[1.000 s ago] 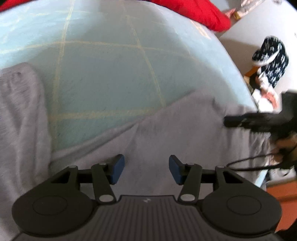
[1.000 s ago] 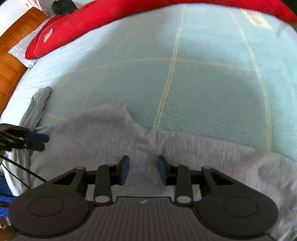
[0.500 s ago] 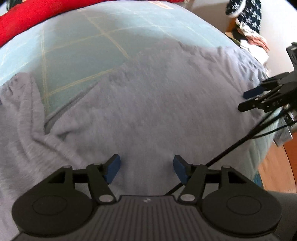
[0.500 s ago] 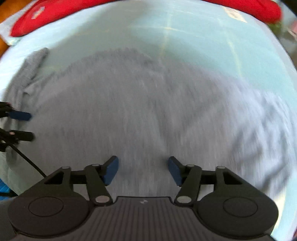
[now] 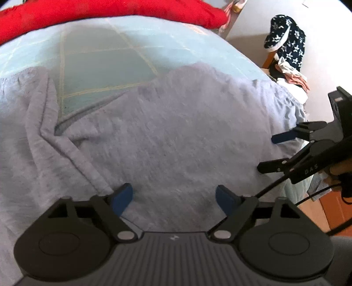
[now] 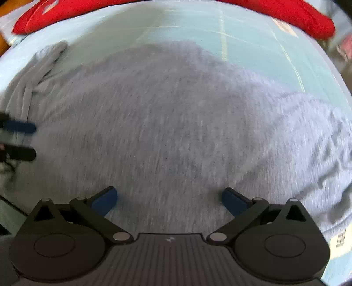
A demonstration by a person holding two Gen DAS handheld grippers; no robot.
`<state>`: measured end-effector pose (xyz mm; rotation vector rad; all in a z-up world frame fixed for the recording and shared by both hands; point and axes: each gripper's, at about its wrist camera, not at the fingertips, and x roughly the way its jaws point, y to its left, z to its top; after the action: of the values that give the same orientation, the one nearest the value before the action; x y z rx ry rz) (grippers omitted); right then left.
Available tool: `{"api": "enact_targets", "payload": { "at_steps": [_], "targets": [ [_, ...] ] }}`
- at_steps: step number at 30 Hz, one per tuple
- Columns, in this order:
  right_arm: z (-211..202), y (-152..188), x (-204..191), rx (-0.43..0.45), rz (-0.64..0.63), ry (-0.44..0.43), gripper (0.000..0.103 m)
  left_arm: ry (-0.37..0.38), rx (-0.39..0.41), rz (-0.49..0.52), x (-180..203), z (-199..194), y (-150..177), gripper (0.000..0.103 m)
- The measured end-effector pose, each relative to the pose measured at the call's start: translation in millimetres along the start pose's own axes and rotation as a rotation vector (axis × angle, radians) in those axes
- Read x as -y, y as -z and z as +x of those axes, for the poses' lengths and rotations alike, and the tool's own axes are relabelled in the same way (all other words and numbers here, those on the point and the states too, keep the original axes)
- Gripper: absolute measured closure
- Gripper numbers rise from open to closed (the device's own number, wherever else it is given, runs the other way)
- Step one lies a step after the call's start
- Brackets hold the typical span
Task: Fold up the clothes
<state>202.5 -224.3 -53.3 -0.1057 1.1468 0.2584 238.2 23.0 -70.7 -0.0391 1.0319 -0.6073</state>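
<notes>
Blue bedsheet (image 5: 92, 57), blurry grey garment (image 5: 176, 132), possibly sweatshirt

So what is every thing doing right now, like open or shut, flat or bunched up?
Left gripper: open, jaws just been opening, nothing between them.
Right gripper: open, jaws just been opening, nothing gripped.
Grey garment: spread on the bed, not yet folded.
Sleeve: bunched, creased.
Red pillow: lying at the bed's far end.

Pale blue checked bedsheet (image 5: 92, 63), red quilt (image 5: 110, 11) at far edge, orange floor (image 5: 316, 211) beside bed.
</notes>
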Motion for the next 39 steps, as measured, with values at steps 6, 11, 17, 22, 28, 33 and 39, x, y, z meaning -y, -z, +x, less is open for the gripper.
{"api": "enact_targets", "payload": {
  "at_steps": [6,11,17,22,28,33,39],
  "targets": [
    [-4.1,11.2,5.4,0.060,-0.030,-0.024,0.000,-0.101,-0.003,0.068,25.4,8.0,3.9,0.002],
    [-7.4,18.2,6.8,0.086,-0.042,-0.027,0.000,-0.161,-0.010,0.076,35.0,11.3,5.0,0.001],
    [-3.0,23.5,-0.7,0.132,-0.045,-0.004,0.000,-0.136,-0.026,0.099,29.9,9.2,2.4,0.001],
    [-3.9,25.8,-6.5,0.148,-0.020,0.034,0.000,-0.119,-0.029,0.124,28.8,9.3,3.6,0.001],
    [-0.3,23.3,-7.5,0.157,-0.025,0.035,0.000,-0.096,-0.020,0.113,24.8,6.6,3.8,0.001],
    [-0.8,21.9,-5.8,0.152,-0.039,0.025,0.000,-0.099,-0.003,0.115,25.7,5.3,5.2,0.001],
    [-1.4,21.1,-9.1,0.151,-0.031,0.041,0.000,-0.091,-0.030,0.154,25.8,7.0,0.9,0.001]
  ]
}}
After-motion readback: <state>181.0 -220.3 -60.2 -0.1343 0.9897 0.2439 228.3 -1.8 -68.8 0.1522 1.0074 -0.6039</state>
